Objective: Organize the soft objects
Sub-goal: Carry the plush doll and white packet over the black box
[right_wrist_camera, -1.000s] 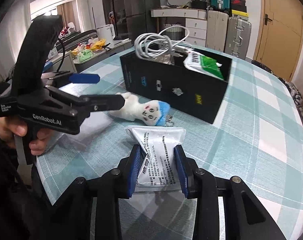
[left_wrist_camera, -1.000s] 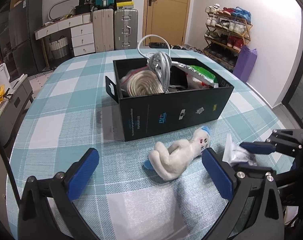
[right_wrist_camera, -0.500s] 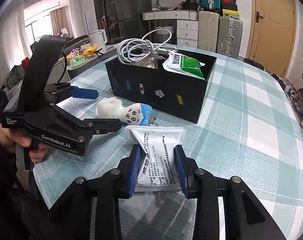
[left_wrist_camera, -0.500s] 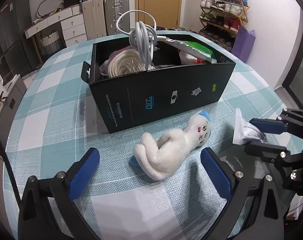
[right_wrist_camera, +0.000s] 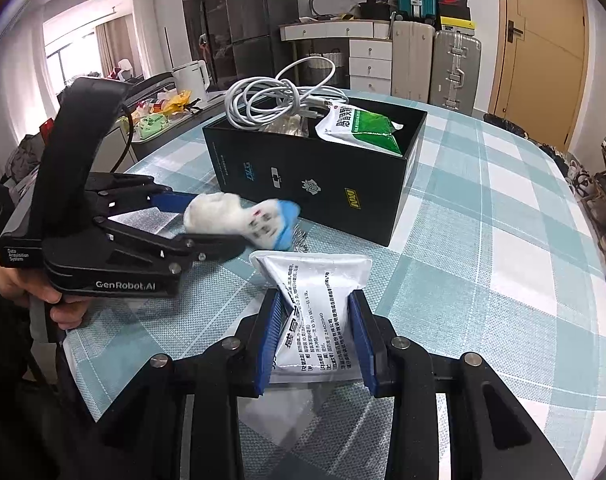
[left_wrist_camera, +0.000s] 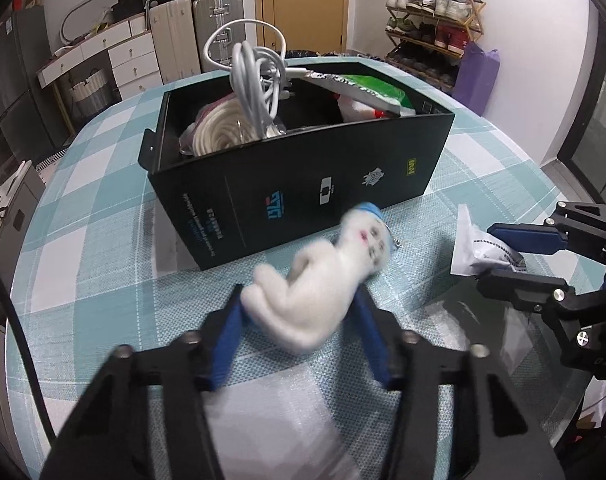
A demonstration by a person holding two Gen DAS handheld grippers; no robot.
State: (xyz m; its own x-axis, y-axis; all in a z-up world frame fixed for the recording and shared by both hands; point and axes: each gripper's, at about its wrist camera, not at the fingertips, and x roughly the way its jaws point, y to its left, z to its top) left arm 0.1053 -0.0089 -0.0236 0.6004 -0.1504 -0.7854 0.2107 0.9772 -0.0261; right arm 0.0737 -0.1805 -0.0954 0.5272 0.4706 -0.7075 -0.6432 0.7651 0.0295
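Observation:
A white plush toy (left_wrist_camera: 323,272) with a blue cap sits between the blue pads of my left gripper (left_wrist_camera: 299,300), which is shut on it just in front of the black box (left_wrist_camera: 303,184). The toy looks blurred. It also shows in the right wrist view (right_wrist_camera: 239,220), held by the left gripper (right_wrist_camera: 207,220). My right gripper (right_wrist_camera: 315,312) is shut on a white printed packet (right_wrist_camera: 315,300) and holds it above the table; the packet also shows in the left wrist view (left_wrist_camera: 479,248), held by the right gripper (left_wrist_camera: 503,256).
The black box holds a coiled white cable (left_wrist_camera: 255,76), a white rope coil (left_wrist_camera: 219,136) and a green-and-white pouch (left_wrist_camera: 363,92). The checked tablecloth (right_wrist_camera: 483,240) covers a round table. Suitcases, drawers and a shoe rack stand behind.
My left gripper has moved forward and closed on the plush toy, which has shifted between the pads. The right gripper still holds the packet, steady.

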